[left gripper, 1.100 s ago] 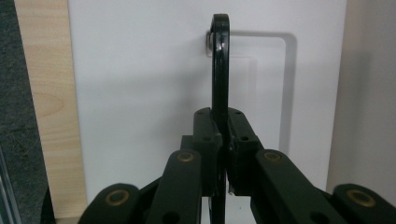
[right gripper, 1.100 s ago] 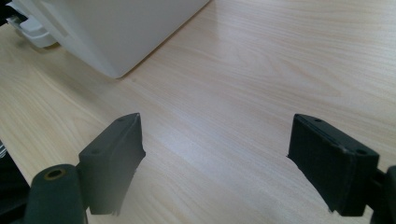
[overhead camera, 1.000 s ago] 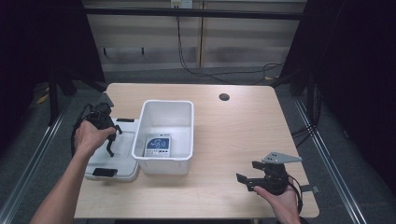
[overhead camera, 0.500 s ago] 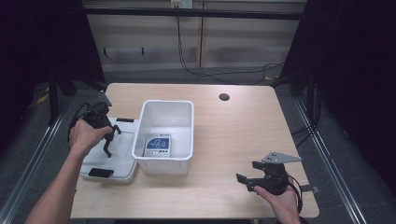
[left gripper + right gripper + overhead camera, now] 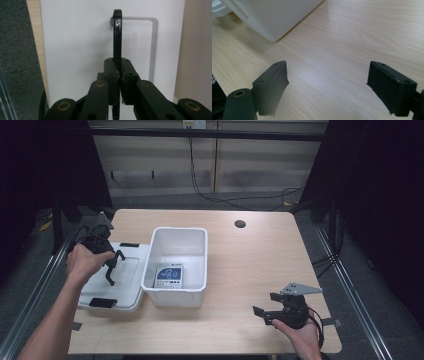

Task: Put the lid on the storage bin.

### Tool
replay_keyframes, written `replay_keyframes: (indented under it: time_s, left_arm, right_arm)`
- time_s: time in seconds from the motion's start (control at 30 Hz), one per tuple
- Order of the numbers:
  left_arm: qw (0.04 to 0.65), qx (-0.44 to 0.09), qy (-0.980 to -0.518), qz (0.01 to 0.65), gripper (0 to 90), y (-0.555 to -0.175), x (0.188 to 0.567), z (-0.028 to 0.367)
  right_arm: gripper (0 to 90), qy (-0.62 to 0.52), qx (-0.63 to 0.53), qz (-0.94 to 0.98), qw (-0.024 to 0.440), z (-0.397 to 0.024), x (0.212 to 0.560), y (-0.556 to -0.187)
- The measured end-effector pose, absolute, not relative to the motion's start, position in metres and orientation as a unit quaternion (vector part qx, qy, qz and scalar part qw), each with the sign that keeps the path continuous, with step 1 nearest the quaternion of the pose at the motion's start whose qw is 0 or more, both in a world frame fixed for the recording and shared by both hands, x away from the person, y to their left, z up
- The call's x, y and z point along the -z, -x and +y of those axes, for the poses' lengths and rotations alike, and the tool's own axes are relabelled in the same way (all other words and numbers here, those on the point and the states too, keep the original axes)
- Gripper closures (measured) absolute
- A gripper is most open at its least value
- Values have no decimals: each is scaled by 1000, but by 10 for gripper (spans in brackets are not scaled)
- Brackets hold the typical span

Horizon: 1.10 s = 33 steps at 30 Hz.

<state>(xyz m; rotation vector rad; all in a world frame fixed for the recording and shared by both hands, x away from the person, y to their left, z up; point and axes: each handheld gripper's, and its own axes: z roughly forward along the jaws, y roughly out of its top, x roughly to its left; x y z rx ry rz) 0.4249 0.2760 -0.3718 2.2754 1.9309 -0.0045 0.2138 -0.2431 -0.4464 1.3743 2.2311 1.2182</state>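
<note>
Both jaws of left gripper (image 5: 119,82) clamped on black lid handle (image 5: 117,35), lifted slightly off white lid (image 5: 117,275) (right gripper (image 5: 267,312) open, idle).

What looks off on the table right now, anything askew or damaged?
Nothing spilled or broken. The one oddity: the bin's white lid lies off the bin, flat at its left, while the left gripper is clamped on the lid's black handle. The right gripper rests open on bare table.
</note>
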Motion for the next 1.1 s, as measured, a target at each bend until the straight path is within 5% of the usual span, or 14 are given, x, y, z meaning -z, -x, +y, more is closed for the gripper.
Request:
replay_keyframes:
  time_s: [1.1]
  left_arm:
    - [100,-6,-766,636,852,-416,324,293]
  right_arm:
    - [158,-474,-417,765,128,-243,446,-214]
